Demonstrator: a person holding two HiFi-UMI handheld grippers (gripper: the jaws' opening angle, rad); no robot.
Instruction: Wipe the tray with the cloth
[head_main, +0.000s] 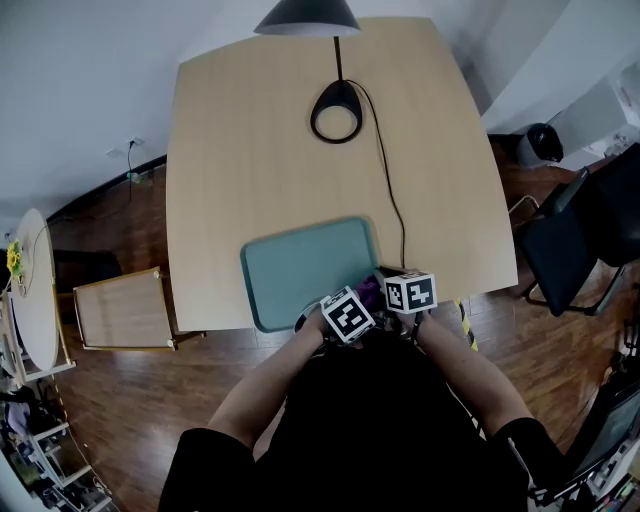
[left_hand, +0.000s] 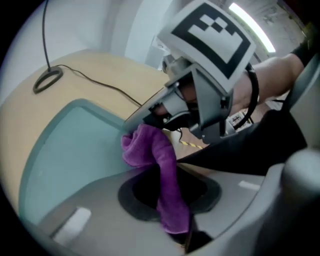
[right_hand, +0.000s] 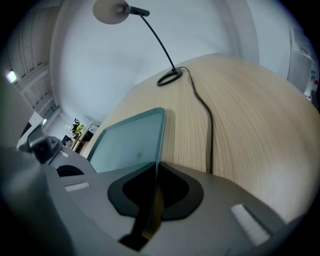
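At the near edge of the pale wooden table (head_main: 260, 130) lies the teal rectangular plastic tray (head_main: 300, 265), flat and bare, its long side along the table's front edge. The purple terry cloth (left_hand: 160, 165) is at the tray's near right corner. I pinch its lower end between the fingers of my left gripper (left_hand: 172, 212), and its bunched upper end reaches the tray's rim just beside my right gripper (right_hand: 152, 200); whether it touches that gripper I cannot tell. My right fingers are pressed together on the tray's thin right rim, which runs straight into the gap between them. From above, my two marker cubes sit side by side over that corner with a little purple showing between them. Further out on the table stands a black desk lamp (head_main: 336, 110) on a ring base, well apart from the tray, and its black cable (head_main: 392, 200) trails past the tray's right side towards me. A black chair (head_main: 590, 230) stands on the dark wooden floor to the table's right.
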